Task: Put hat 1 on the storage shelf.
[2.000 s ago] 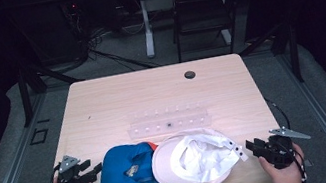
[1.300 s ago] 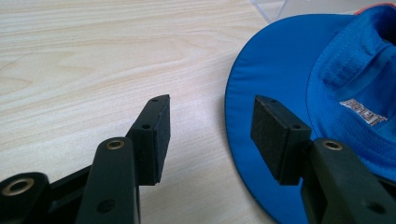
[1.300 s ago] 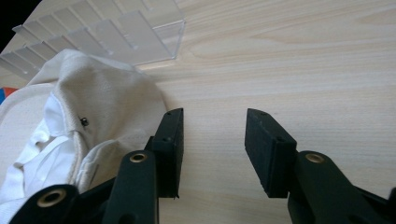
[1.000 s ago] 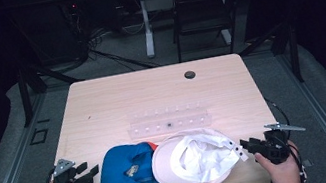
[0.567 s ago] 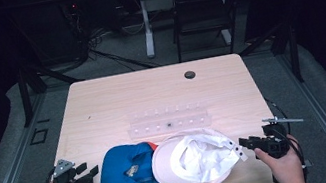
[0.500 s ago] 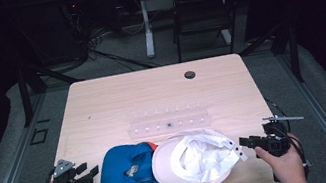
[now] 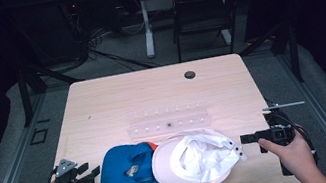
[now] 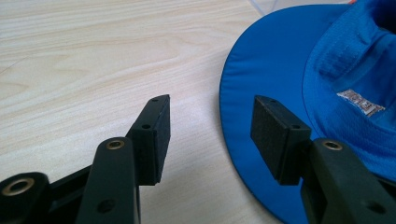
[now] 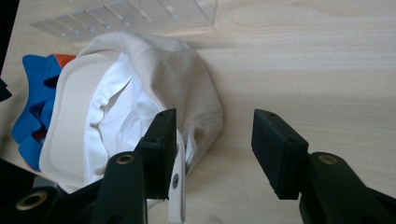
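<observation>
White cap (image 7: 196, 162) lies by the near edge of the surface (image 7: 152, 98), touching the blue cap (image 7: 129, 171). Right tongs (image 7: 249, 138) have just been opening, with nothing between them, and lifted beside its strap. Left tongs (image 7: 91, 171) wait spread by the blue cap. A grab looks next.

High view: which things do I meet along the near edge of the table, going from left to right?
left gripper → blue cap → white cap → right gripper
</observation>
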Demonstrator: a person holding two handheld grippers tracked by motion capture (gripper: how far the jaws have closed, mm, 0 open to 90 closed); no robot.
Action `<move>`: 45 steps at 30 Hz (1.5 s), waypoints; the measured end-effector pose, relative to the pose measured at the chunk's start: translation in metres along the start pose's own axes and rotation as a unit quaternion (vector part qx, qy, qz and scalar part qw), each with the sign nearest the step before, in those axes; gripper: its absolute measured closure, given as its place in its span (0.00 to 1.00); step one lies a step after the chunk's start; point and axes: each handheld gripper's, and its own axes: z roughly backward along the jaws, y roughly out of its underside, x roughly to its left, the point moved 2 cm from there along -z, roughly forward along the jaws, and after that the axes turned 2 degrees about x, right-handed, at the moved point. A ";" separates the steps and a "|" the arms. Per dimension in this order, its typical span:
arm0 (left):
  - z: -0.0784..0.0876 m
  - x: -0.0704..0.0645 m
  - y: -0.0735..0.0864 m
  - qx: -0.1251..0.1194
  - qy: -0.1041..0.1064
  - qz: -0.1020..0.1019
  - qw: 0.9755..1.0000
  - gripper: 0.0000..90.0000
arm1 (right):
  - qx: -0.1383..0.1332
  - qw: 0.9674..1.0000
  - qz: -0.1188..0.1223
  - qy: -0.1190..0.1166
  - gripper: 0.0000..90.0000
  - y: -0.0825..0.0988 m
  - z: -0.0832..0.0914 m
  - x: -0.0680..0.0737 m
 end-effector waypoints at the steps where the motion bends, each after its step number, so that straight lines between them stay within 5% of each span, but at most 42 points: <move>1: 0.001 0.000 0.000 -0.001 -0.003 0.001 1.000 0.53 | 0.005 1.000 0.001 -0.001 0.56 -0.001 0.000 0.002; 9: 0.003 0.001 0.002 -0.005 -0.006 0.003 1.000 0.53 | 0.057 0.998 -0.002 -0.005 0.56 -0.002 -0.008 0.016; 18: 0.003 0.000 0.001 0.001 -0.005 0.000 1.000 0.53 | 0.099 0.995 -0.028 -0.014 0.59 -0.001 -0.023 0.017; 33: 0.002 0.000 0.002 0.000 -0.004 0.000 1.000 0.53 | 0.126 0.991 -0.048 -0.017 0.69 0.003 -0.045 0.015; 34: 0.002 0.000 0.001 0.000 -0.004 -0.001 1.000 0.53 | 0.113 0.991 -0.065 -0.012 0.70 0.004 -0.048 0.018; 36: 0.001 0.000 0.002 -0.003 -0.005 -0.003 1.000 0.53 | 0.133 0.990 -0.048 -0.018 0.73 0.003 -0.047 0.016; 45: 0.002 0.000 0.001 0.000 -0.005 -0.004 1.000 0.53 | 0.145 0.988 -0.052 -0.009 0.86 0.004 -0.052 0.020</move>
